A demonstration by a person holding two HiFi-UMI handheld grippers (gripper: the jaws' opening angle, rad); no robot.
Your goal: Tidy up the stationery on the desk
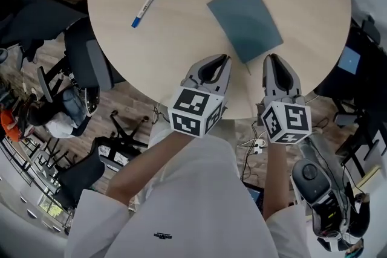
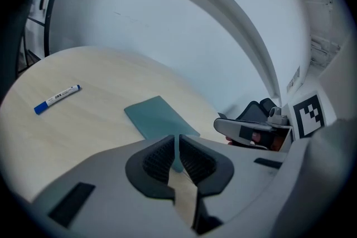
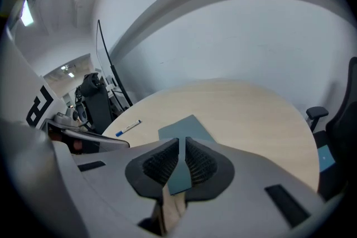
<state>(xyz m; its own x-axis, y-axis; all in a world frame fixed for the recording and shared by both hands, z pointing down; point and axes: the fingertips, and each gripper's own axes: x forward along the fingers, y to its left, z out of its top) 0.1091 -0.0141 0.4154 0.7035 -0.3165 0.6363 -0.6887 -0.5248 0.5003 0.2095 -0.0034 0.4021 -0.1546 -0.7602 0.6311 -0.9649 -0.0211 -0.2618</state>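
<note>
round table point(image 1: 181, 51): teal notebook point(image 1: 245, 21), blue-capped marker point(image 1: 145, 7), well apart. left gripper point(image 1: 219, 60), right gripper point(image 1: 270, 59): jaws pressed together, empty, near notebook.

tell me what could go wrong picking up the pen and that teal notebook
1. The teal notebook lies flat on the table, and the left gripper and right gripper are both shut. A low approach may shove it instead of gripping it.
2. The pen is round and lies on the table's left side. A glancing touch could roll it toward the rim.
</note>
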